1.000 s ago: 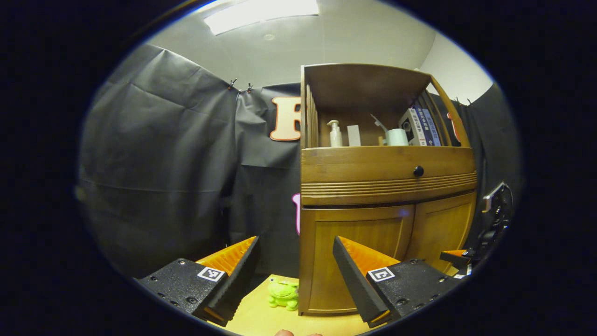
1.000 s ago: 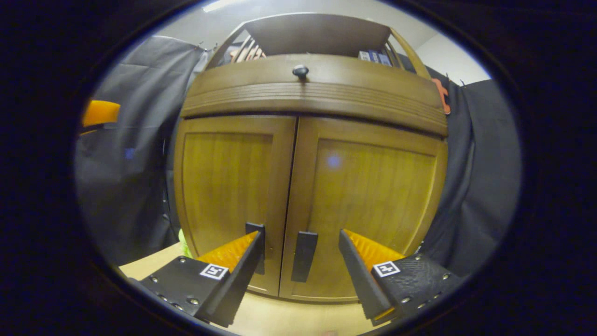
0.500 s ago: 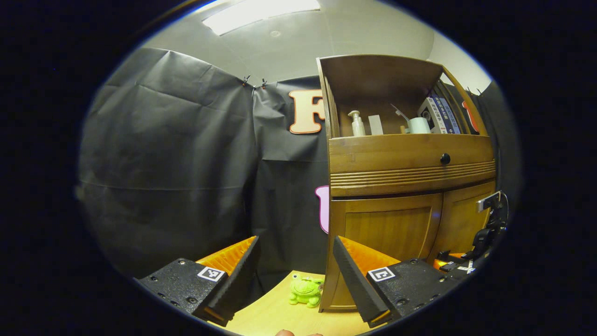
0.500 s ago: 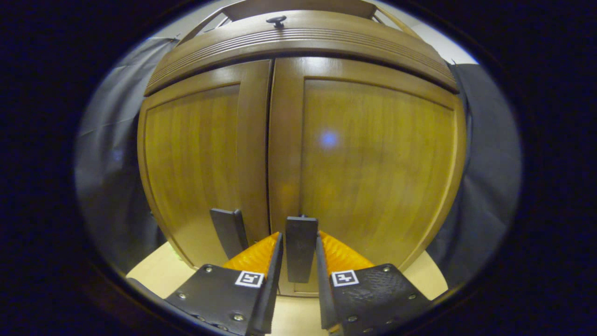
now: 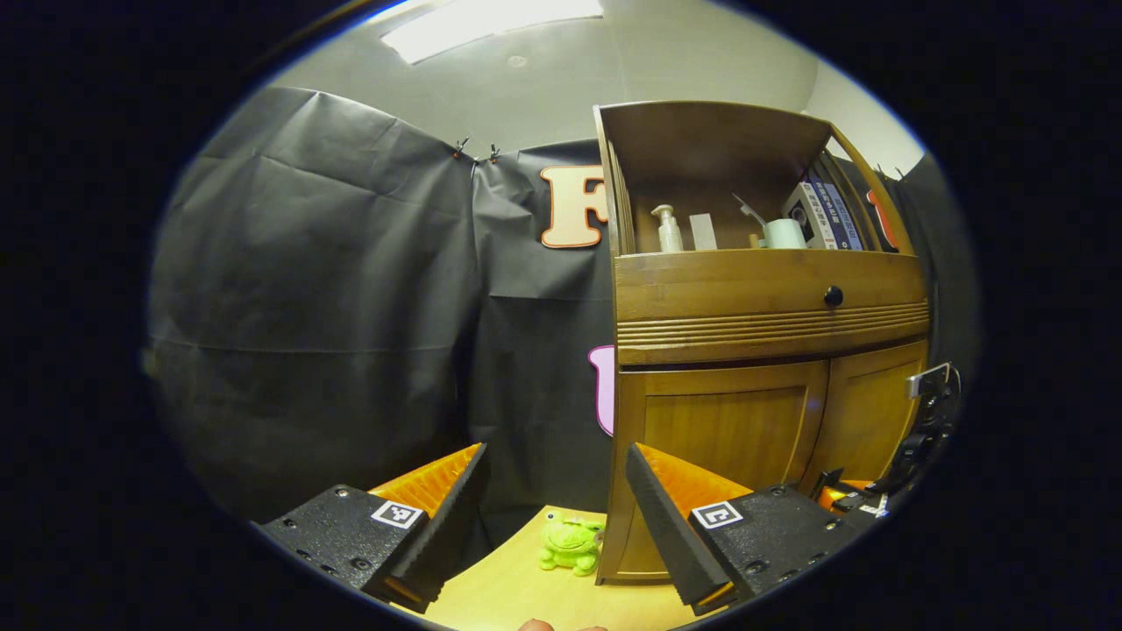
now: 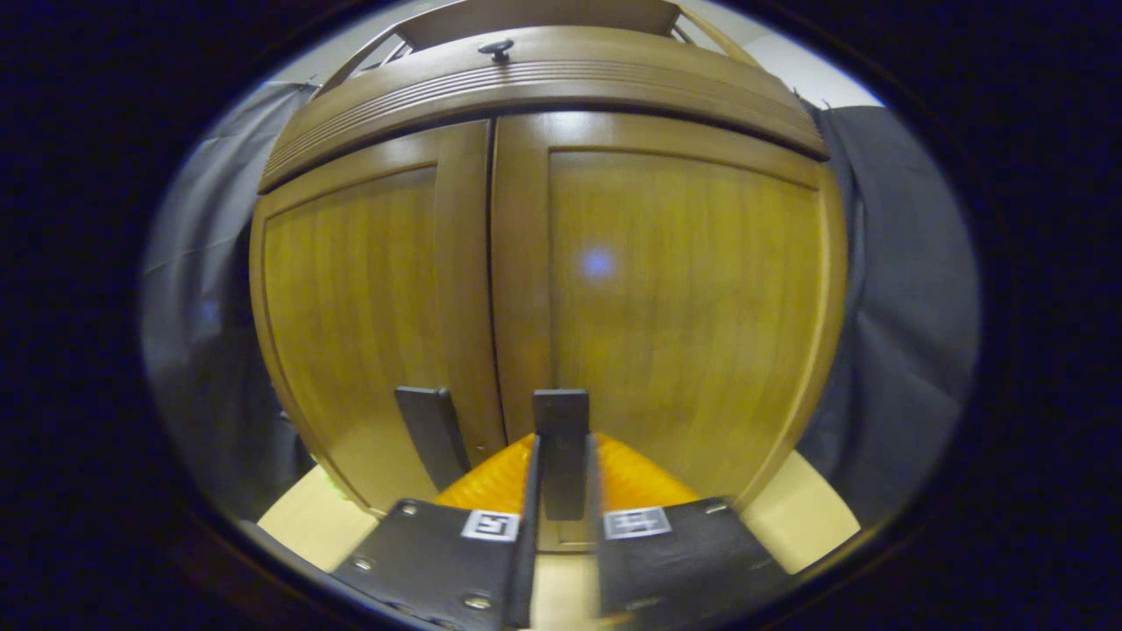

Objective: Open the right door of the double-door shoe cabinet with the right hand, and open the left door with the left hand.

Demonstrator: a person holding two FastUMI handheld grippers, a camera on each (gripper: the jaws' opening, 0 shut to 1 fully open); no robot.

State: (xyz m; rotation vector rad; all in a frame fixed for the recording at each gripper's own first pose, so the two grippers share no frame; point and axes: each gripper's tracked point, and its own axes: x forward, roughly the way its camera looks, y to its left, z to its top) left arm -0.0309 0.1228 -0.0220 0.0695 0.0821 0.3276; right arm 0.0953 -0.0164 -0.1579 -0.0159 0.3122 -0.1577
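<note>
On the pale wooden desk [image 5: 517,596] stands the brown wooden double-door shoe cabinet [image 6: 543,263], both doors closed. The right tongs [image 6: 561,491] are clenched on the right door's flat black handle [image 6: 561,438]; next, pull outward. The left tongs [image 5: 552,499] wait released, well left of the cabinet

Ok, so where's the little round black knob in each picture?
Left gripper view: the knob is right of centre, on the drawer front below the open shelf.
Right gripper view: the knob is at the very top, slightly left of centre, seen from below.
Shared landmark: the grooved band running across the cabinet just under the knob.
</note>
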